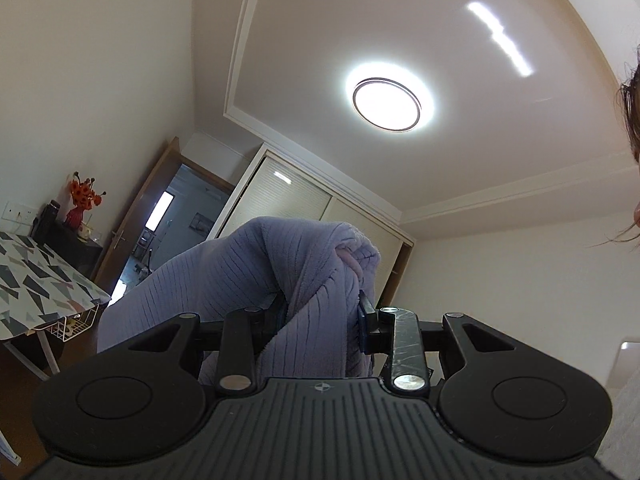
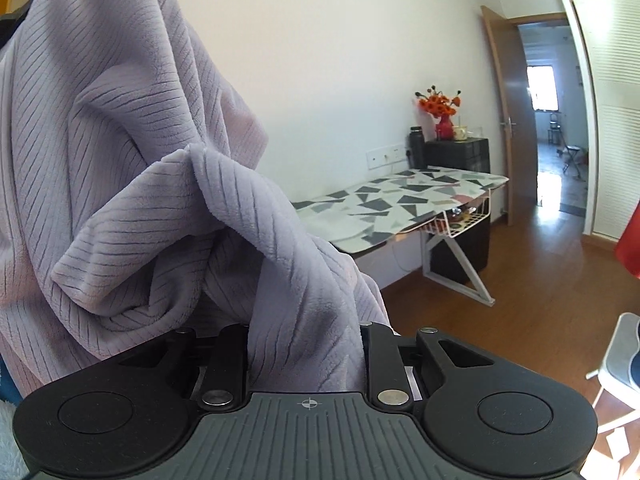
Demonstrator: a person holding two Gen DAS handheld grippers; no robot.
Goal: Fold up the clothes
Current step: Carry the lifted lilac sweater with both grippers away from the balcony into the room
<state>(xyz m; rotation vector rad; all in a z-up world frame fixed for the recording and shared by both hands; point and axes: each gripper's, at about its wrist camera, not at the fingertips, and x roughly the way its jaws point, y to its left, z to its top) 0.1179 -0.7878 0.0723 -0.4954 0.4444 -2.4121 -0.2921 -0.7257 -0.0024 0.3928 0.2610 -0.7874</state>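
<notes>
Both grippers hold 1 lilac fleece garment [image 2: 120, 140] aloft.
Left gripper [image 1: 322, 312] and right gripper [image 2: 306, 344] each clamp bunched fabric.

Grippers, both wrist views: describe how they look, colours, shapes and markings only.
The left gripper and right gripper match: matte black bodies with a ribbed grey centre plate bearing a small crosshair mark, round discs at each side, angular linkage arms with silver rivets. The left one's fingers have blue pads. No sleeves or cables show.
</notes>
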